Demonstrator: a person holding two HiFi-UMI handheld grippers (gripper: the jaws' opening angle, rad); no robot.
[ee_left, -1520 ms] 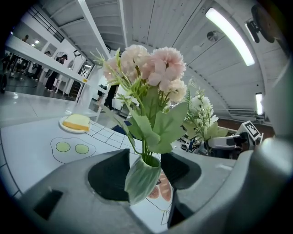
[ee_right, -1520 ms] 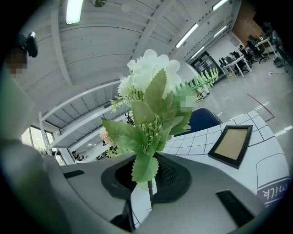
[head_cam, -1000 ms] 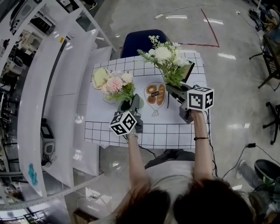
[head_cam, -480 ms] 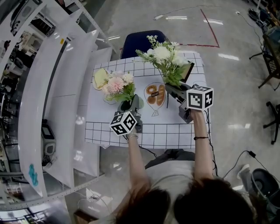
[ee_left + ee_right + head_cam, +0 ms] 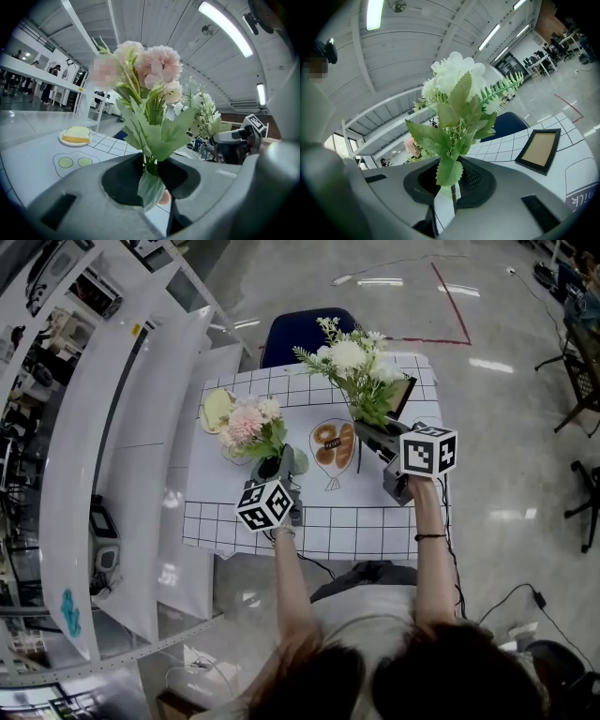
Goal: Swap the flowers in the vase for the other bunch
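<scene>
Two bunches stand upright in our grippers over the desk (image 5: 375, 517). Our left gripper (image 5: 283, 465) has just been closing its jaws and pinches the pink bunch (image 5: 248, 423) low on its stems, the blooms rising just ahead of it. Our right gripper (image 5: 372, 434), jaws nearly together, clamps the white bunch (image 5: 354, 367) by its stem. A picture frame (image 5: 539, 150) lies beyond it, to its right.

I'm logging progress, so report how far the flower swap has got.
Done: the right gripper holds the white bunch by its stem. In hand: the left gripper has just been closing its fingers on the pink bunch, stems between them. Left: lift pink out, set white in its place.
</scene>
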